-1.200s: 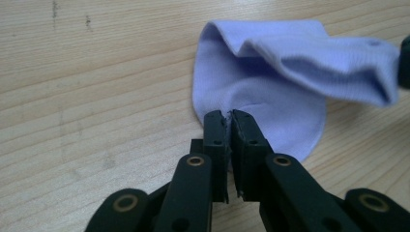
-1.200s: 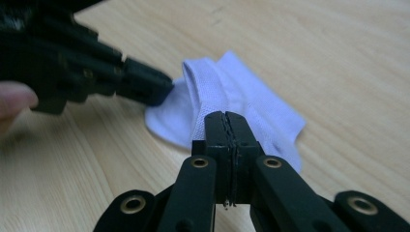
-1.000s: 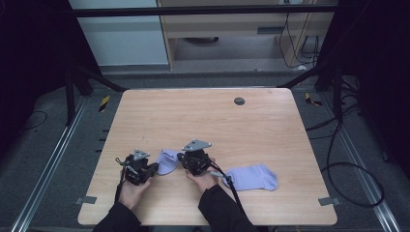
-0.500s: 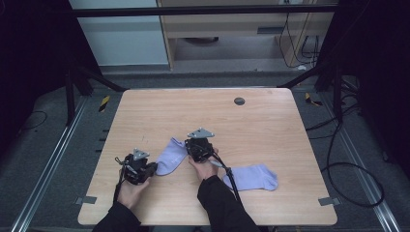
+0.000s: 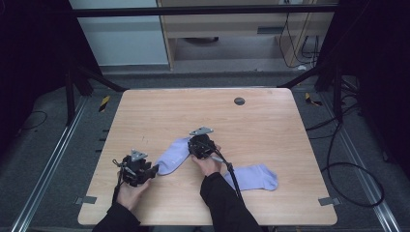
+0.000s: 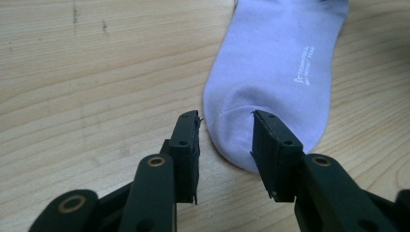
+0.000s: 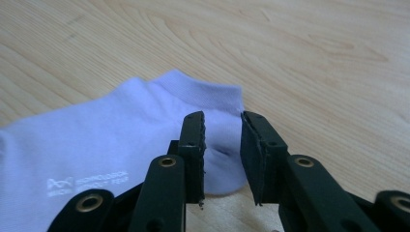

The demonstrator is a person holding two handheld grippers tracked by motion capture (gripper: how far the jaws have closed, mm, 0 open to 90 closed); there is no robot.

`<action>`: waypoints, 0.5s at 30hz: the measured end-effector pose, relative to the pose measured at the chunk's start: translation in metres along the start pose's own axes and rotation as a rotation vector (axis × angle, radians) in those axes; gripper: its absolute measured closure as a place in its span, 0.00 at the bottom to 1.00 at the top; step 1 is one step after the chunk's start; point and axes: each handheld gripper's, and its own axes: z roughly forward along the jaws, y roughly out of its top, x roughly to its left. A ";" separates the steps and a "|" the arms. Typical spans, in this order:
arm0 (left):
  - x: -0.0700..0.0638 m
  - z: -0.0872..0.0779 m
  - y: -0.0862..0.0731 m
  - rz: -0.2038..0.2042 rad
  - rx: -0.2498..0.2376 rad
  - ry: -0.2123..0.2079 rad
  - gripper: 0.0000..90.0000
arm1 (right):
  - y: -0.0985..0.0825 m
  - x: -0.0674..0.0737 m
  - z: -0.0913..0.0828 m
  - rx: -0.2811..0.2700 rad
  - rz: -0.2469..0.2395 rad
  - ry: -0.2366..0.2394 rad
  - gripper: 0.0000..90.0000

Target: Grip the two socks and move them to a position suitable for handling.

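Observation:
A lilac sock [image 5: 173, 155] lies stretched flat on the wooden table [image 5: 251, 125], running diagonally between my two grippers. My left gripper [image 5: 153, 170] is at its toe end. In the left gripper view that gripper [image 6: 225, 154] has just been opening, and the toe of the sock [image 6: 275, 63] lies slack between its parted jaws. My right gripper [image 5: 194, 146] is at the cuff end. In the right gripper view it [image 7: 222, 154] has also just been opening, with the sock's cuff [image 7: 96, 140] loose between its jaws. A second lilac sock [image 5: 254, 176] lies flat to the right of my right forearm.
A small dark round insert [image 5: 239, 101] sits in the tabletop near the far edge. The right gripper's cable [image 5: 231, 169] trails back over the second sock. Dark frame rails and cables run along the floor on both sides of the table.
My right gripper has moved up and to the right, away from the left one. The sock, bunched between the two grippers before, is now drawn out long and flat. The left hand stayed put.

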 end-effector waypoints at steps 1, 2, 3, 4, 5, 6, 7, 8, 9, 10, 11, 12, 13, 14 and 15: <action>-0.001 0.001 0.000 0.002 0.009 0.000 0.69 | 0.000 0.000 0.000 0.000 0.000 0.000 0.79; -0.002 0.003 -0.001 0.005 0.024 -0.002 0.70 | -0.002 -0.001 0.003 0.014 0.004 -0.009 0.80; -0.002 0.003 -0.001 0.005 0.024 -0.002 0.71 | -0.002 -0.001 0.003 0.014 0.004 -0.009 0.80; -0.003 0.004 -0.001 0.004 0.026 -0.002 0.71 | -0.003 -0.002 0.004 0.020 0.004 -0.016 0.81; -0.003 0.004 -0.001 0.007 0.032 -0.002 0.73 | -0.003 -0.003 0.005 0.028 0.001 -0.019 0.82; -0.004 0.005 -0.001 0.004 0.033 -0.002 0.75 | -0.004 -0.004 0.006 0.032 0.006 -0.022 0.84; -0.004 0.006 -0.001 0.004 0.037 0.000 0.77 | -0.004 -0.005 0.007 0.038 0.008 -0.028 0.85; -0.004 0.007 -0.001 0.008 0.045 0.002 0.78 | -0.004 -0.006 0.007 0.045 0.010 -0.032 0.87; -0.004 0.008 -0.001 0.012 0.050 0.003 0.80 | -0.005 -0.007 0.008 0.049 0.013 -0.032 0.89; -0.005 0.008 -0.001 0.009 0.051 -0.001 0.82 | -0.005 -0.007 0.008 0.050 0.011 -0.034 0.91; -0.005 0.008 0.000 0.005 0.051 -0.003 0.85 | -0.005 -0.007 0.008 0.052 0.010 -0.036 0.94; -0.005 0.009 0.000 0.001 0.049 -0.004 0.89 | -0.005 -0.007 0.007 0.057 0.015 -0.034 0.98; -0.004 0.009 0.000 -0.001 0.050 -0.011 0.89 | -0.005 -0.007 0.007 0.057 0.015 -0.034 0.98; -0.004 0.009 0.000 -0.007 0.047 -0.015 0.92 | -0.005 -0.007 0.007 0.060 0.020 -0.034 0.99; -0.004 0.009 0.001 -0.007 0.046 -0.016 0.94 | -0.005 -0.007 0.007 0.063 0.022 -0.034 0.99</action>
